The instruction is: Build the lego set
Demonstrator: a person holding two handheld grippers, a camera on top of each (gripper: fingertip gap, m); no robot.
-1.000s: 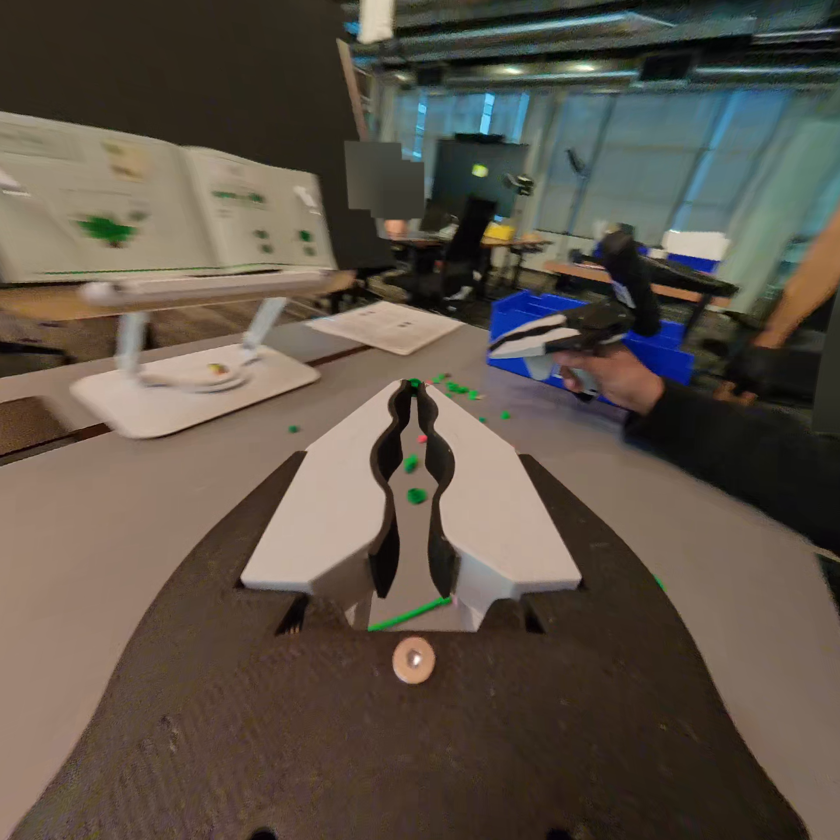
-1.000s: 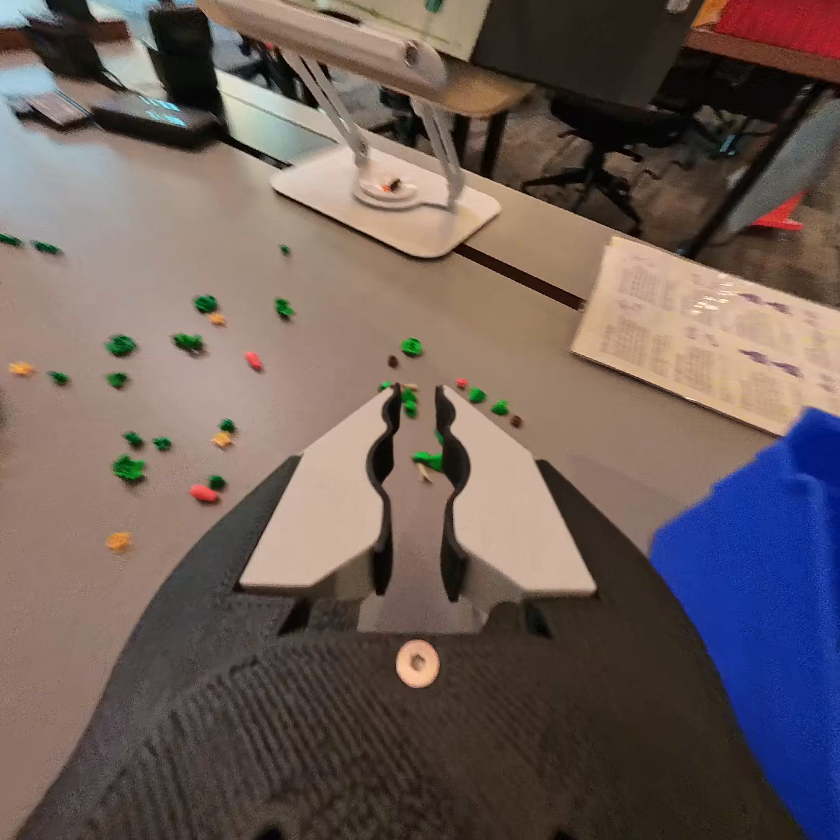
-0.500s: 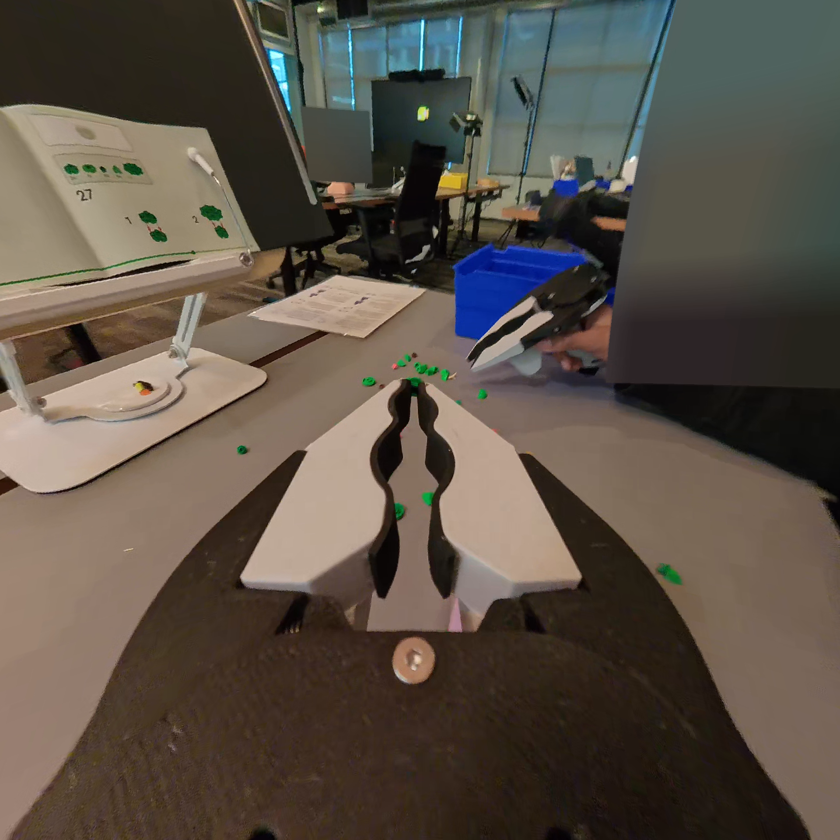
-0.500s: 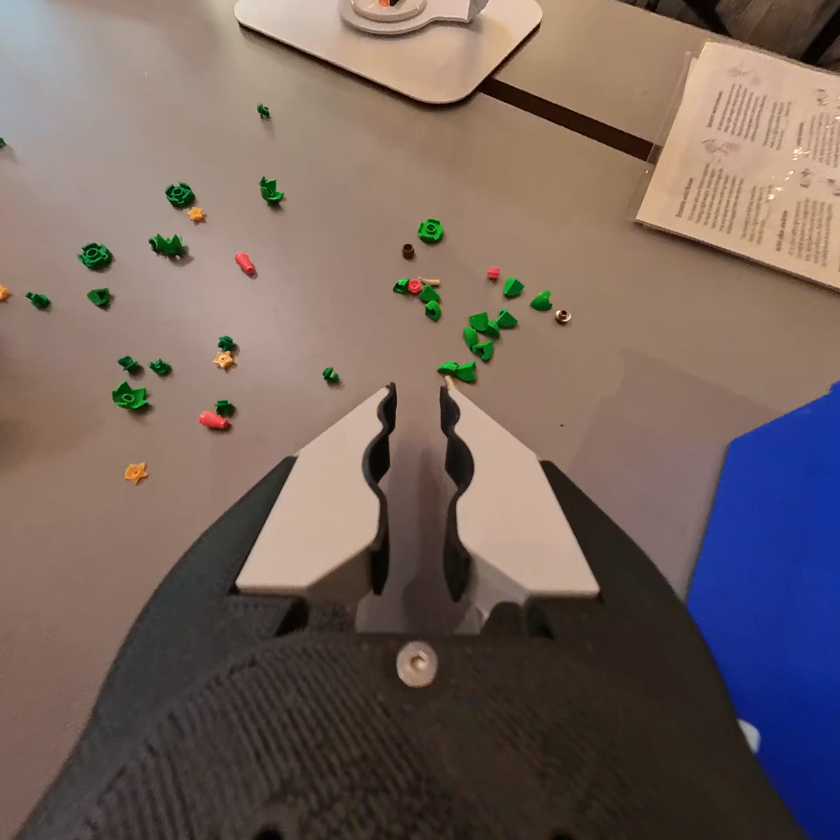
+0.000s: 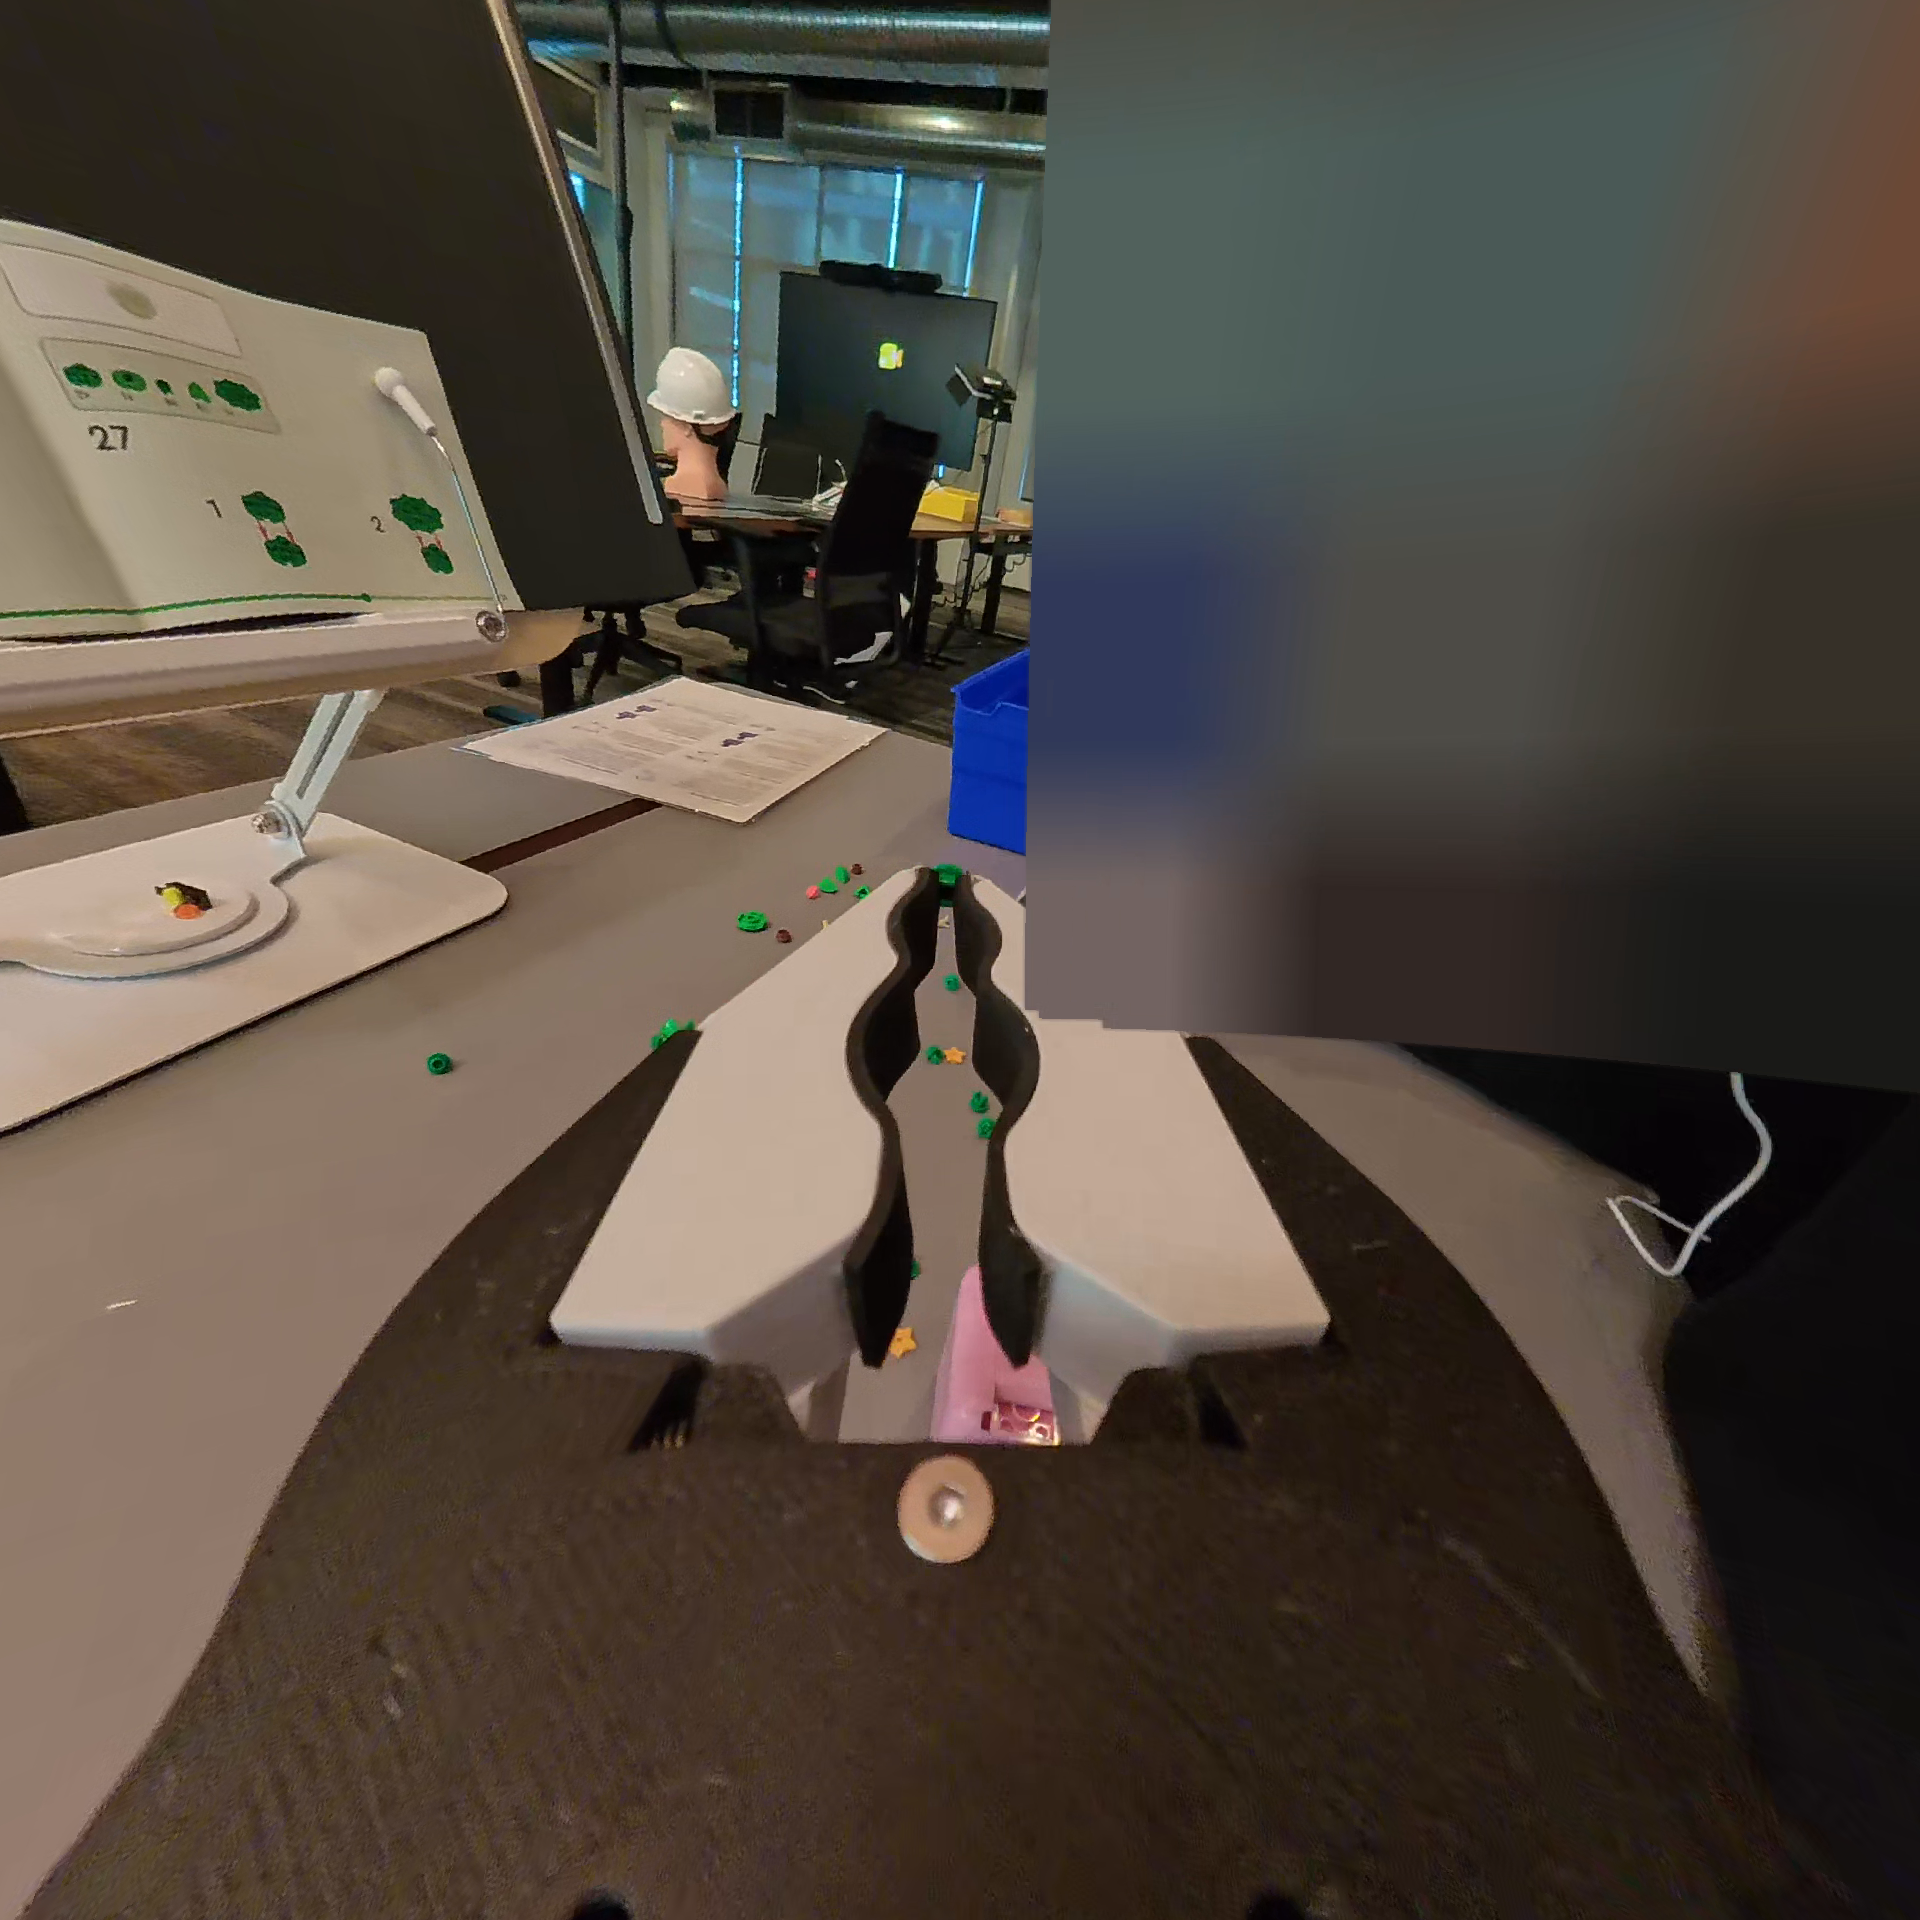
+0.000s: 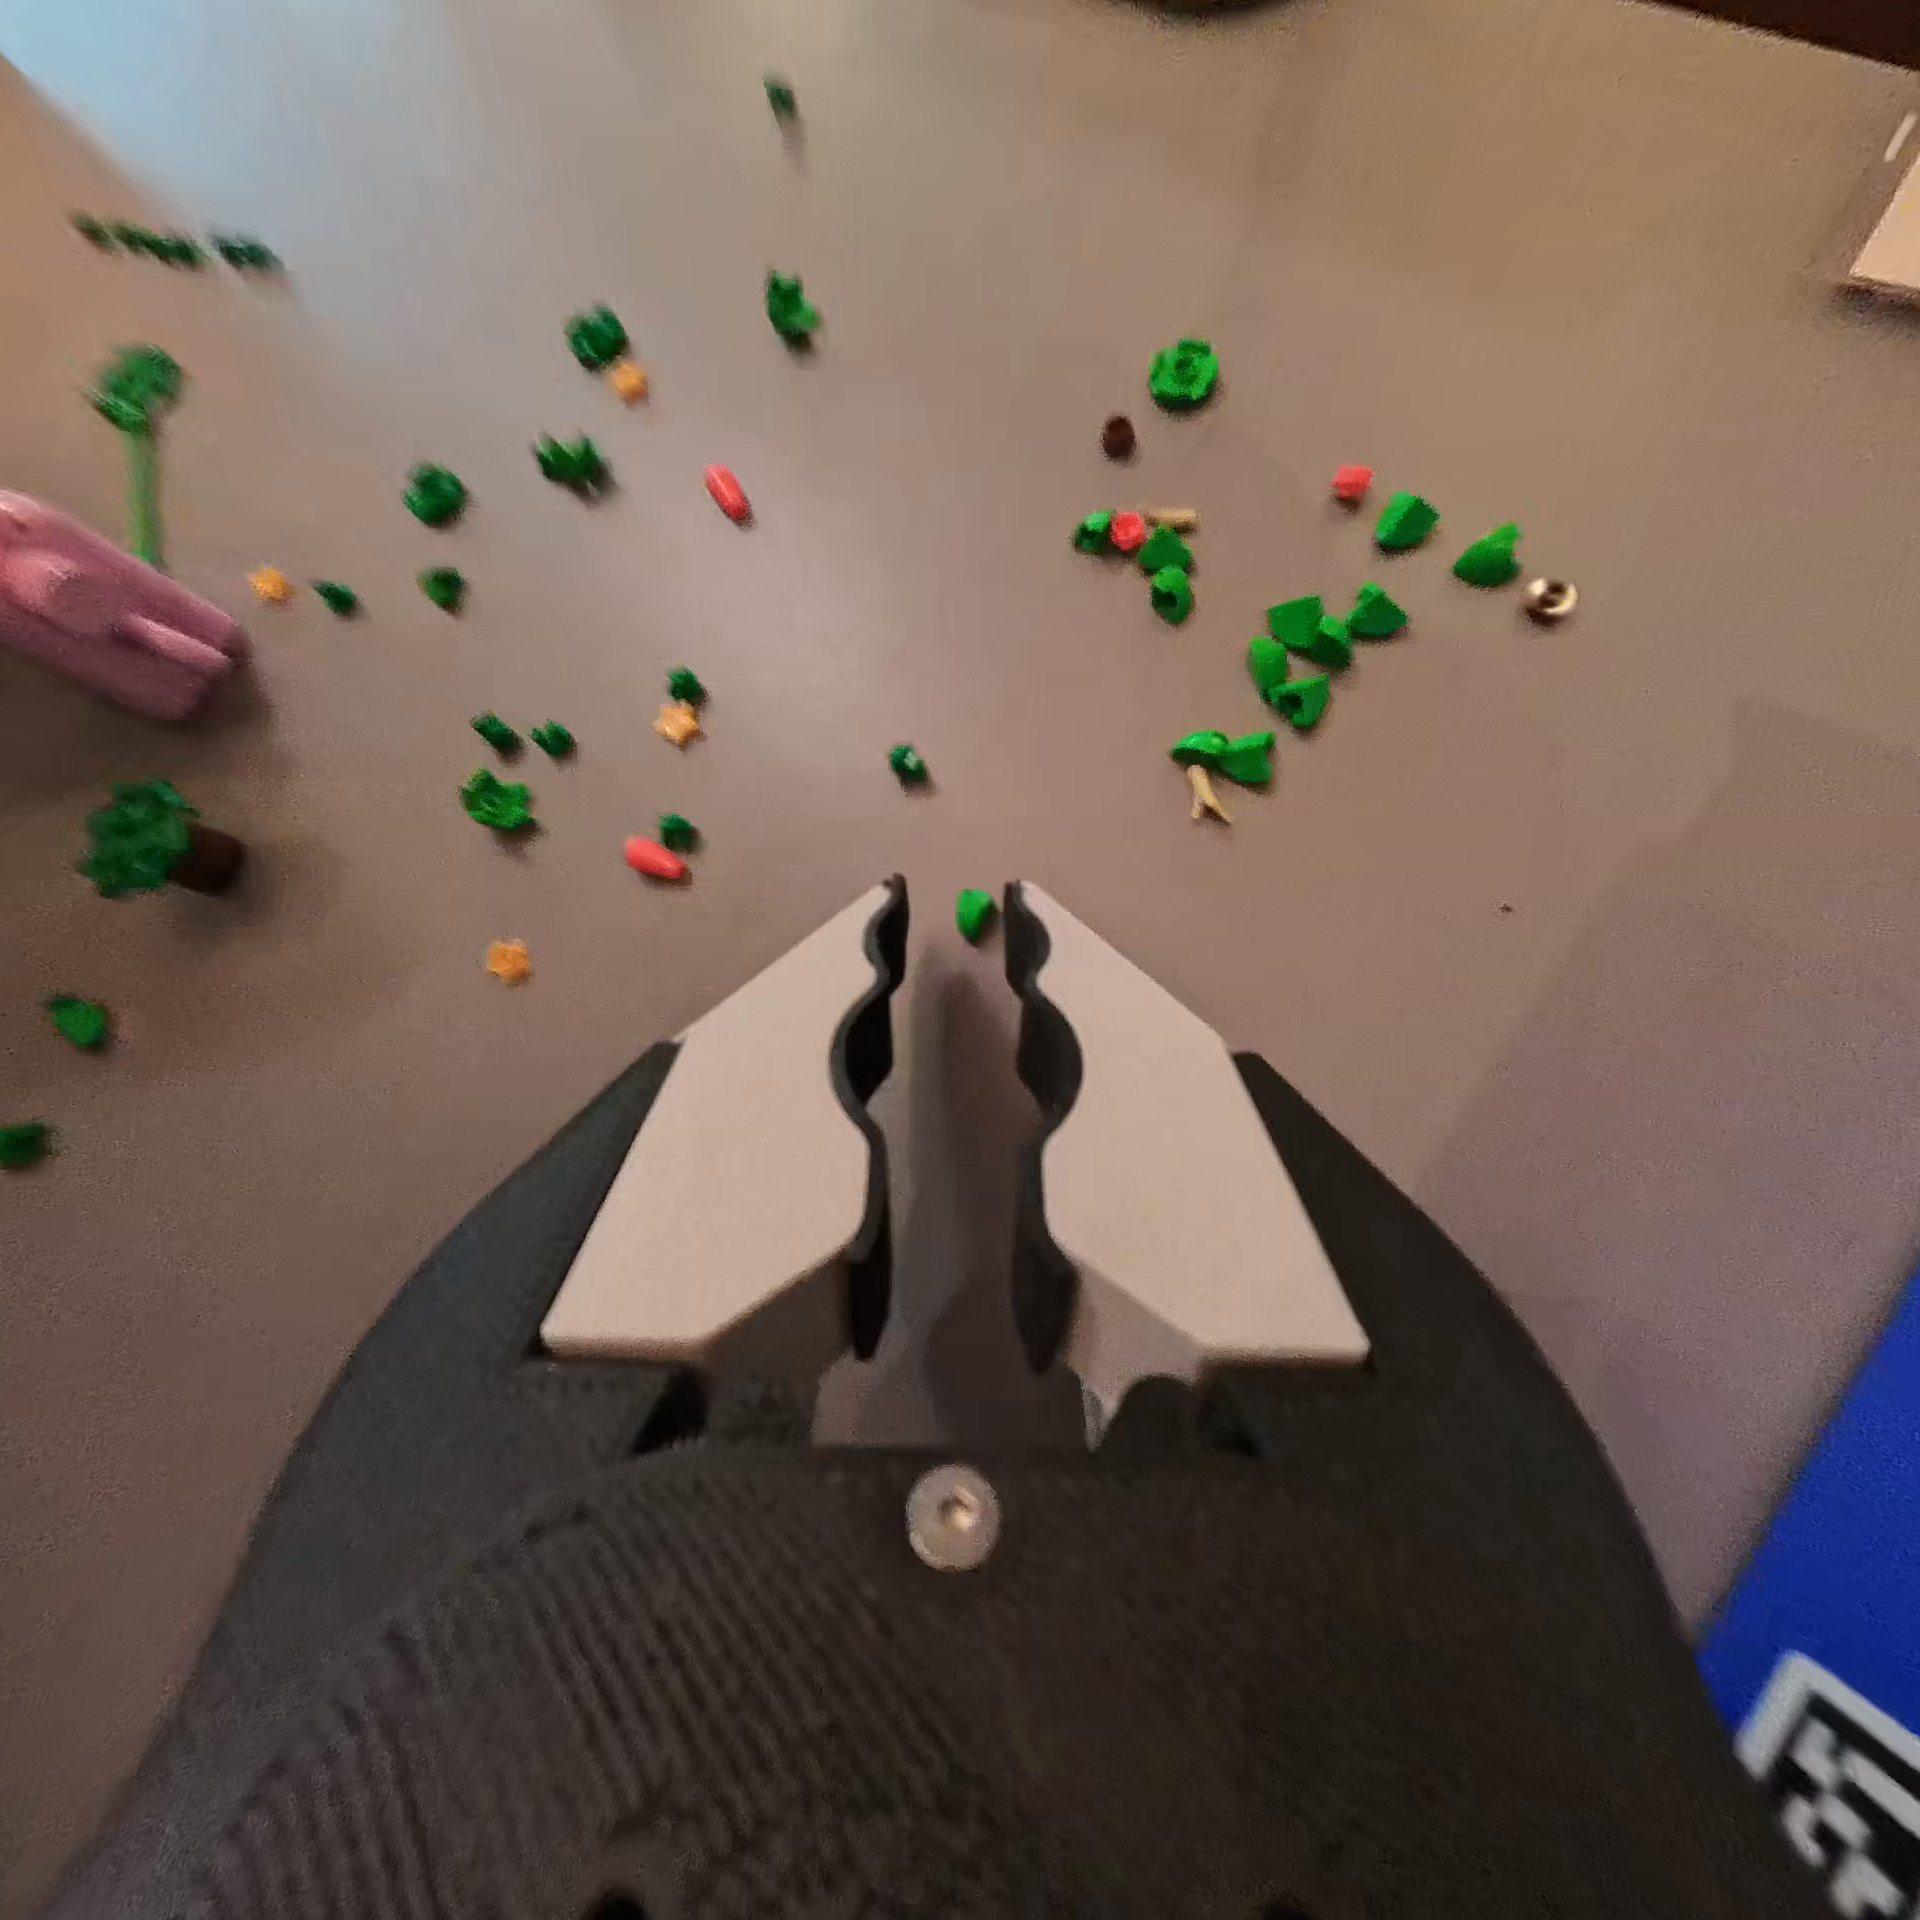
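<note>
My left gripper point(image 5: 945, 883) is shut on a small green lego piece point(image 5: 945, 874) pinched at its very tips, above the grey table point(image 5: 312, 1195). A pink lego piece point(image 5: 992, 1382) lies on the table under its fingers and also shows at the left edge of the right wrist view point(image 6: 104, 613). My right gripper point(image 6: 954, 899) is open, empty and low over the table. A small green sloped piece point(image 6: 975, 914) lies between its tips. A cluster of green sloped pieces point(image 6: 1309, 644) lies ahead on its right. Green leaf pieces point(image 6: 497, 800), red pieces point(image 6: 655, 858) and orange stars point(image 6: 508, 960) are scattered on its left.
The open instruction booklet point(image 5: 208, 468) rests on a white stand point(image 5: 312, 935) at the back left. A printed sheet point(image 5: 686, 743) and a blue bin point(image 5: 987, 758) lie behind the pieces. The bin fills the right wrist view's lower right corner point(image 6: 1849, 1507). A leafy stem point(image 6: 140, 436) lies far left.
My right gripper has tilted down and dropped close to the table, and a green piece now sits between its tips. My left gripper has shifted over the pink piece, still holding its green piece.
</note>
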